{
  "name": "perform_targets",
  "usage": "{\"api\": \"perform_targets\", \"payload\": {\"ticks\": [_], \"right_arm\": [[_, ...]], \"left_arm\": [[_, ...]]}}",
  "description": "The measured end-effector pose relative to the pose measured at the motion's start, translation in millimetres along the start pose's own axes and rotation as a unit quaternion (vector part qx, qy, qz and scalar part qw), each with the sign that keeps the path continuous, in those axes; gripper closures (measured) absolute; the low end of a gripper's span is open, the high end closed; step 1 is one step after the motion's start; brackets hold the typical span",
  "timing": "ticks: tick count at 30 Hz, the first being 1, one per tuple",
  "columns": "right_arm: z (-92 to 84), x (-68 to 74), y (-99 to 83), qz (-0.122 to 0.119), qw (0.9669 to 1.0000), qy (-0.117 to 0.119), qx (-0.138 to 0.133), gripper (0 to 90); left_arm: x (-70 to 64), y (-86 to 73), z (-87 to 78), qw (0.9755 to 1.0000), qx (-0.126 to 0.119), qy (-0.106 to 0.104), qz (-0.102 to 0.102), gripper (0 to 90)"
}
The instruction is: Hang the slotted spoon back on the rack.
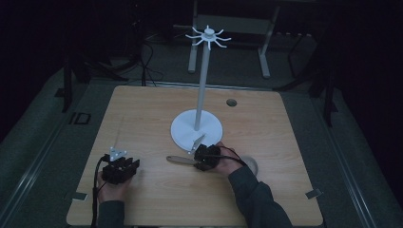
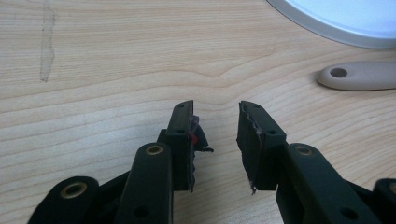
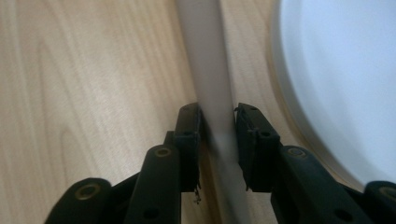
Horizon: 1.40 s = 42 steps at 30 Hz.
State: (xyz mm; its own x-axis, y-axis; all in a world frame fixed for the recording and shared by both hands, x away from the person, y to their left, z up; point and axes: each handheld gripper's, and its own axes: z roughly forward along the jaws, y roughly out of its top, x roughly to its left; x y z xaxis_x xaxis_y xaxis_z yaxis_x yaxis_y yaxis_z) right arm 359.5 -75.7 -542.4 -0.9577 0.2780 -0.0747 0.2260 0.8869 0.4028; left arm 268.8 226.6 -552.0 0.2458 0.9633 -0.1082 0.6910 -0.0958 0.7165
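Trainee: Beige plastic, is that what the utensil handle (image 3: 210,70) is made of?

Instructor: It looks so. Judge it light, rigid and smooth, so expect it to slip or pivot if you clamp off-centre. It lies flat on the table (image 1: 142,114), running straight out between the jaws of your right gripper (image 3: 217,126).

Trainee: Is that gripper on it?

Instructor: Both pads meet the handle's sides, so treat it as gripped, about mid-handle. The hanging hole end (image 2: 338,73) lies beyond the tips.

Trainee: And the left gripper (image 2: 217,126)?

Instructor: Parted and empty, resting over bare wood. The stand base (image 3: 336,84) sits just beside your right jaw; lift clear of its rim.
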Motion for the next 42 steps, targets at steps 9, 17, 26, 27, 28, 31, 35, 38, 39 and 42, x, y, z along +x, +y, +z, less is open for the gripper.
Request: {"api": "perform_targets", "payload": {"ticks": [9, 17, 26, 27, 28, 31, 35, 38, 39, 42], "right_arm": [[-5.7, 0.1, -4.2, 0.003, 0.9998, -0.006, -0.019, 74.6], [-27.1, -5.5, -12.0, 0.027, 0.9969, -0.022, -0.071, 74.6], [-52.4, -12.4, -22.6, 0.050, 0.9897, -0.039, -0.128, 74.6], [-55.2, -13.3, -23.9, 0.055, 0.9885, -0.041, -0.135, 74.5], [-57.2, -14.1, -24.9, 0.058, 0.9877, -0.042, -0.139, 74.6], [-64.8, -17.4, -29.8, 0.069, 0.9837, -0.049, -0.159, 74.6], [-72.8, -19.8, -35.8, 0.081, 0.9790, -0.058, -0.177, 74.6], [-77.7, -21.0, -39.2, 0.088, 0.9753, -0.065, -0.192, 74.6], [-79.5, -21.5, -40.3, 0.091, 0.9739, -0.068, -0.197, 74.6], [-84.9, -23.2, -43.4, 0.097, 0.9701, -0.075, -0.210, 74.6]], "left_arm": [[-1.7, 0.3, 1.6, 1.0000, 0.003, 0.000, 0.004, 66.9], [-2.8, 0.5, 2.1, 1.0000, 0.003, 0.000, 0.004, 66.9], [-3.5, 0.6, 3.0, 1.0000, 0.005, 0.000, 0.006, 66.9], [-3.5, 0.6, 3.0, 1.0000, 0.005, 0.000, 0.006, 66.9], [-3.6, 0.5, 3.0, 1.0000, 0.005, 0.000, 0.006, 66.9], [-3.8, 0.5, 3.1, 1.0000, 0.005, 0.000, 0.007, 66.9], [-4.1, 0.5, 3.5, 1.0000, 0.006, 0.000, 0.007, 66.9], [-4.1, 0.6, 3.4, 1.0000, 0.006, 0.000, 0.007, 66.9], [-4.1, 0.6, 3.5, 1.0000, 0.006, 0.000, 0.007, 66.9], [-4.2, 0.6, 3.7, 1.0000, 0.006, 0.000, 0.007, 66.9]]}}
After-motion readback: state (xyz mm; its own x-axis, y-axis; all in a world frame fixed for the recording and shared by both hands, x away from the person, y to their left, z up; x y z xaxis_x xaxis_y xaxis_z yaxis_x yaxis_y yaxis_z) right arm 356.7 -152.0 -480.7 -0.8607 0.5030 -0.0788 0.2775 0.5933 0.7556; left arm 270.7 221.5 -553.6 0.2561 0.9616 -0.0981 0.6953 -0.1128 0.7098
